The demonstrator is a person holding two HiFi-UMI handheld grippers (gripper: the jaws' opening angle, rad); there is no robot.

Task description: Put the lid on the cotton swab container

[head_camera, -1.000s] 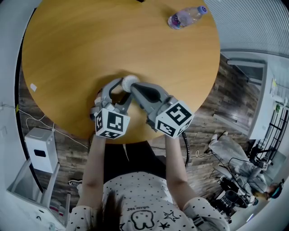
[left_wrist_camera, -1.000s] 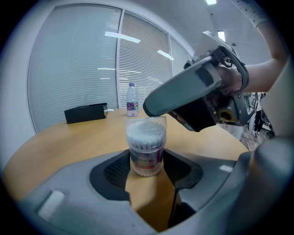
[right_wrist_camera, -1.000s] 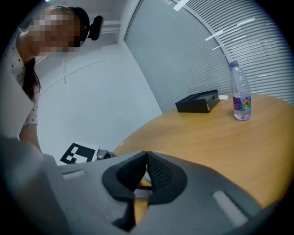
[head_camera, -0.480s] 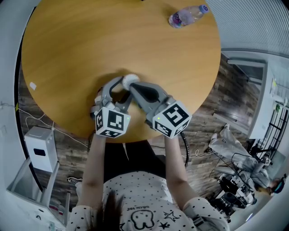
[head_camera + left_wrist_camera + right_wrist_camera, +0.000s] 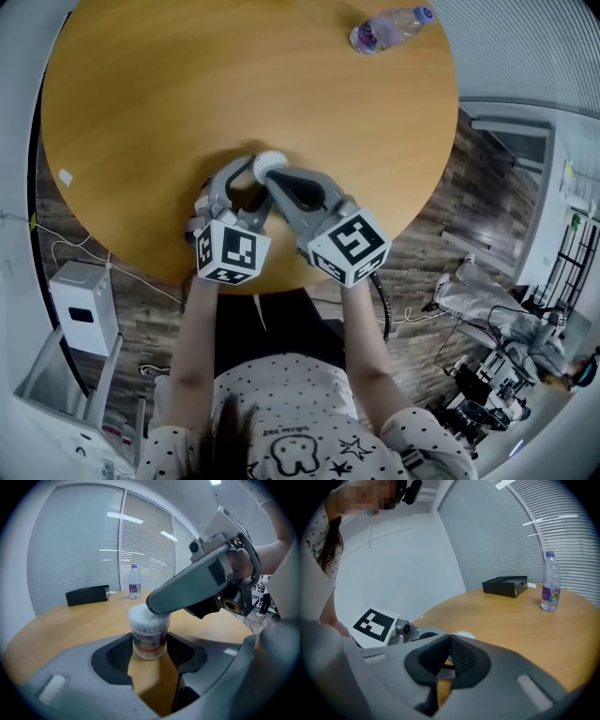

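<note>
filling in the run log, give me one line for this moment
left gripper: shut on cotton swab container | right gripper: shut, tips at its top | container upright on table

left gripper [image 5: 247, 187]: grey moulded shell, two curved jaws lined with black ribbed pads [image 5: 117, 654], and a white cube [image 5: 232, 254] with black square markers at its rear end. right gripper [image 5: 269, 180]: same grey shell with black textured pads [image 5: 461, 656], a matching marker cube [image 5: 348, 246] at its rear, a round metal screw head [image 5: 194, 547] on its side, and a black cable [image 5: 384, 314] trailing behind the cube. person: white short-sleeved top [image 5: 300, 412] printed with small black dots and star outlines, behind both grippers.
</note>
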